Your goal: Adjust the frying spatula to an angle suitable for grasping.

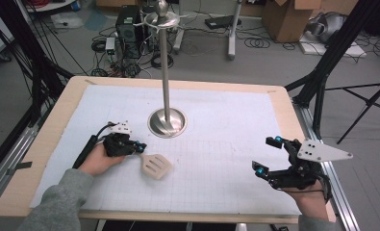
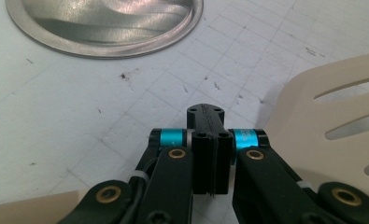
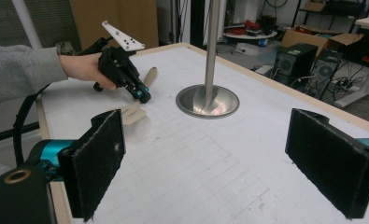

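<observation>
**Left gripper at the spatula neck, right gripper waiting**

The left gripper (image 1: 138, 146) was clenched. In the left gripper view its jaws stood pressed together, and I could not tell if the thin neck of the spatula (image 1: 155, 166) was caught between them. The tips touched the table (image 1: 48, 130) or came very near it, just where the blade of the spatula begins. The left hand (image 1: 98, 161) lay low on the mat (image 1: 226, 125), near the left edge of the table.

The spatula lay flat on the mat, left of the middle and closer to the near edge. Its slotted blade pointed away from the left gripper, toward the near right corner. In the right gripper view the handle (image 3: 149, 74) ran on under the gripper, toward the far left corner. So the long axis went diagonally, and the gripper sat across it, between handle and blade.

The right gripper (image 1: 268, 155) was released, with its pads (image 3: 98, 158) wide apart. It rested near the right edge, well apart from the spatula. The left hand was clearly the nearer one.

Beyond the spatula, the stand (image 1: 166, 121) stood upright near the middle of the table, with small hooks at its top. I judge that the coming move was to lift the spatula toward this stand.
</observation>
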`<state>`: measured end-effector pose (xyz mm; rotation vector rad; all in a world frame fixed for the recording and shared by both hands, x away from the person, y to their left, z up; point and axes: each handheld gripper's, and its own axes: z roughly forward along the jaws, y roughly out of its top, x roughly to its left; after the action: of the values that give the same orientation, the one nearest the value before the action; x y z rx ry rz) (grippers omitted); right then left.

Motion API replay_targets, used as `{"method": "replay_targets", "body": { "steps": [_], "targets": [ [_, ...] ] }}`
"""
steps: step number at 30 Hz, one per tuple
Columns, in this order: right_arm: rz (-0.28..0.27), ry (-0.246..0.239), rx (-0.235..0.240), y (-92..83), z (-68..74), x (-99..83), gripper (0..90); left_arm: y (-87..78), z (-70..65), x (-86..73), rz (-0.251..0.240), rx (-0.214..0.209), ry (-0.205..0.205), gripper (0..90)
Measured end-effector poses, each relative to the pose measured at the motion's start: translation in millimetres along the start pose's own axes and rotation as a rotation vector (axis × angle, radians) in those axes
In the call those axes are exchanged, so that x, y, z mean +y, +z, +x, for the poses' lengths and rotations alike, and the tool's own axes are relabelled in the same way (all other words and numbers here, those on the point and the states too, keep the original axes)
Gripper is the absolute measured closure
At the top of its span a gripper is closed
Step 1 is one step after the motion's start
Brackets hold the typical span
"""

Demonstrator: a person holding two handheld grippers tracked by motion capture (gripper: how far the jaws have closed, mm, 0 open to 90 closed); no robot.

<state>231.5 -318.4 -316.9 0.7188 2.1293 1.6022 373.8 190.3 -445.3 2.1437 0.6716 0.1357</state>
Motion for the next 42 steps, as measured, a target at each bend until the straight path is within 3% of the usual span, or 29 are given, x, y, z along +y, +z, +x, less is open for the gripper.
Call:
{"method": "replay_targets", "body": {
  "steps": [17,34,42],
  "targets": [
    [0.009,0.003,-0.003,-0.3,-1.8,-1.9,11.2,-1.9,-6.4,1.6,0.034,0.016,-0.031,89.9],
    [0.016,-0.002,0.012,5.8,-3.8,-1.8,11.2,-6.2,-11.0,0.1,0.027,0.018,-0.030,89.9],
    [0.011,-0.006,0.022,9.5,-5.5,-1.0,11.2,-8.7,-15.5,-3.2,0.025,-0.003,-0.018,89.9]
  ]
}}
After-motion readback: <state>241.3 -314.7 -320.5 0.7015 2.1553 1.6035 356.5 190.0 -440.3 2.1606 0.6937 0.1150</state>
